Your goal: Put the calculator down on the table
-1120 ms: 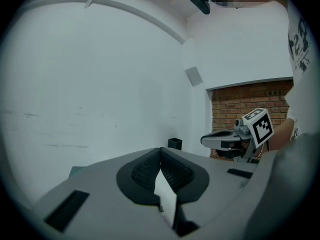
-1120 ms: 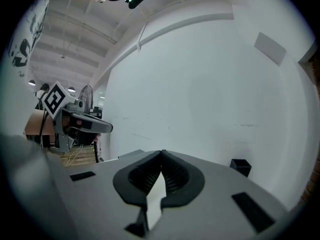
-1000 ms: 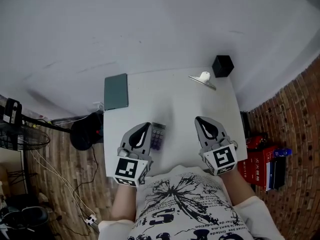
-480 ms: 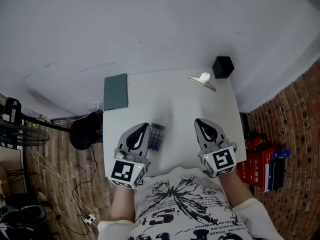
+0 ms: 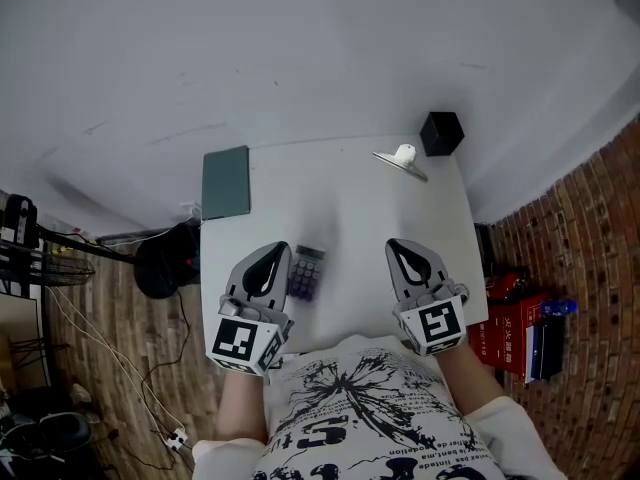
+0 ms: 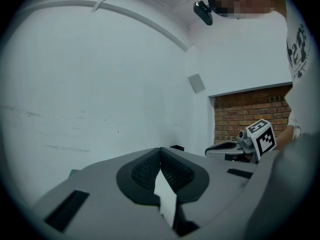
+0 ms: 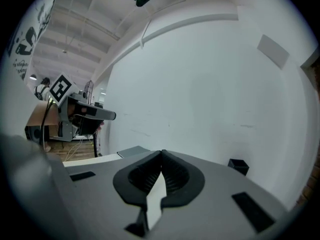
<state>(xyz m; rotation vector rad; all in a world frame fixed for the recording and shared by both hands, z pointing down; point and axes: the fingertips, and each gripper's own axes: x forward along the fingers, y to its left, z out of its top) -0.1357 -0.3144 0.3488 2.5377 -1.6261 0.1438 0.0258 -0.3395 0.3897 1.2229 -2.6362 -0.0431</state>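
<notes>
The calculator (image 5: pixel 306 272), grey with purple keys, lies flat on the white table (image 5: pixel 350 208) in the head view. It sits just right of my left gripper (image 5: pixel 276 250), apart from it. The left gripper (image 6: pixel 160 149) is shut, its ribbed pads meeting with nothing between them. My right gripper (image 5: pixel 392 245) hovers over the table's right half, also shut and empty (image 7: pixel 161 153). Each gripper shows in the other's view: the right gripper (image 6: pixel 208 152) against the brick wall, the left gripper (image 7: pixel 113 116) at the left.
A dark green notebook (image 5: pixel 225 182) lies at the table's far left corner. A black cube box (image 5: pixel 441 133) and a small white lamp-like thing (image 5: pixel 403 158) stand at the far right. Red boxes (image 5: pixel 510 333) sit on the floor to the right, a black stool (image 5: pixel 165 260) to the left.
My left gripper has drawn back a little toward the person and leftward, away from the calculator. The right gripper and the calculator have kept still.
</notes>
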